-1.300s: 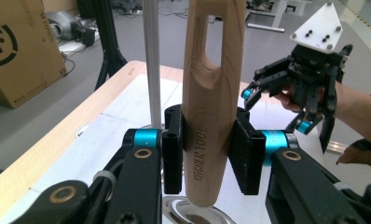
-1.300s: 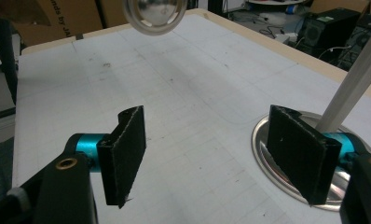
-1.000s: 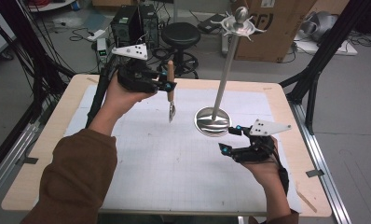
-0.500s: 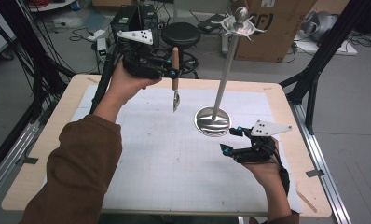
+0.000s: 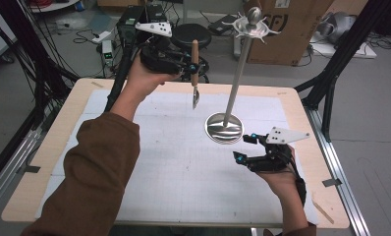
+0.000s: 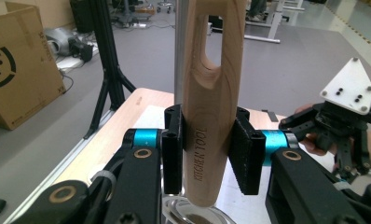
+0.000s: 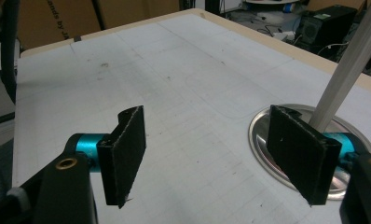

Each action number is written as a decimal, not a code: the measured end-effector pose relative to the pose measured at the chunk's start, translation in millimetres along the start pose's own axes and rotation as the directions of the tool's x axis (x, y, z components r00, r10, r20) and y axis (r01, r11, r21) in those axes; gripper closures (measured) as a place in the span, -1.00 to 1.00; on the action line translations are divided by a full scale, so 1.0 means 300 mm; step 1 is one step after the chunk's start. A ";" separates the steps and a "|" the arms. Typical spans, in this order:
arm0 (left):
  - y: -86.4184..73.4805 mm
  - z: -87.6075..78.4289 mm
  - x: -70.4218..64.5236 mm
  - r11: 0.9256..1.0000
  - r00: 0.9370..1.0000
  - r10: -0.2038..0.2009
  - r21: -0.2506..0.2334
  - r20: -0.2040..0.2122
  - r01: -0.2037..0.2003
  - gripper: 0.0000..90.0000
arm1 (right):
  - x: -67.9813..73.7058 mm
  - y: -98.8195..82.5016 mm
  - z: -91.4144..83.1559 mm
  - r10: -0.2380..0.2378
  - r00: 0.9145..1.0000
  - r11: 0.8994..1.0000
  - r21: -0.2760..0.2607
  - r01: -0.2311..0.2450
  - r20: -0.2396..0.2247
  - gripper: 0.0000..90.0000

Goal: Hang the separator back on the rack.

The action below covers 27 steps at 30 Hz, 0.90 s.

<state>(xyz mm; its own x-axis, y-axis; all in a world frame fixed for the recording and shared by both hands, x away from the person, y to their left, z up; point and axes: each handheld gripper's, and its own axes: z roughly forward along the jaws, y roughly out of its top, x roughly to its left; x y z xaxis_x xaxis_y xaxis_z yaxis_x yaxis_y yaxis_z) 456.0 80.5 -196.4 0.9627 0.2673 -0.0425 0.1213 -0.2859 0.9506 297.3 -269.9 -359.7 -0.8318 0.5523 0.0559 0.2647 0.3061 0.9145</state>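
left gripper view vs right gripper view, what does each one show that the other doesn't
The left gripper view alone has a wooden utensil handle stamped KITCHEN TOOL, with a hanging slot, clamped between the left tool pads, and a cardboard box on the floor. The right gripper view alone has the right tool open with nothing between its pads, and the stand's round metal base. Both have the stand's metal pole and the white table mat.
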 end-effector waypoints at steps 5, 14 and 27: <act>0.001 0.004 0.001 1.000 1.000 -0.008 -0.028 -0.004 0.008 0.53 | -0.002 0.000 -0.004 -0.005 1.000 1.000 -0.007 0.005 0.003 -0.38; 0.017 -0.011 -0.035 0.997 1.000 0.003 -0.072 0.000 -0.003 0.53 | 0.004 0.001 0.002 0.000 1.000 1.000 -0.002 0.000 -0.002 -0.38; 0.089 0.001 0.024 0.999 0.998 0.000 -0.049 -0.070 -0.004 0.53 | -0.003 0.000 0.002 0.006 1.000 1.000 -0.003 -0.006 0.000 -0.38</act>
<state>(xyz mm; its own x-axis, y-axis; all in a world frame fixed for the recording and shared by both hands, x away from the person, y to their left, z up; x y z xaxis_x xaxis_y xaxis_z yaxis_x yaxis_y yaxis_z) 466.3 74.5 -171.5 0.9435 0.3306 -0.0205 0.1056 -0.2418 0.9646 298.3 -270.0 -359.9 -0.8305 0.5536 0.0611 0.2676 0.3003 0.9155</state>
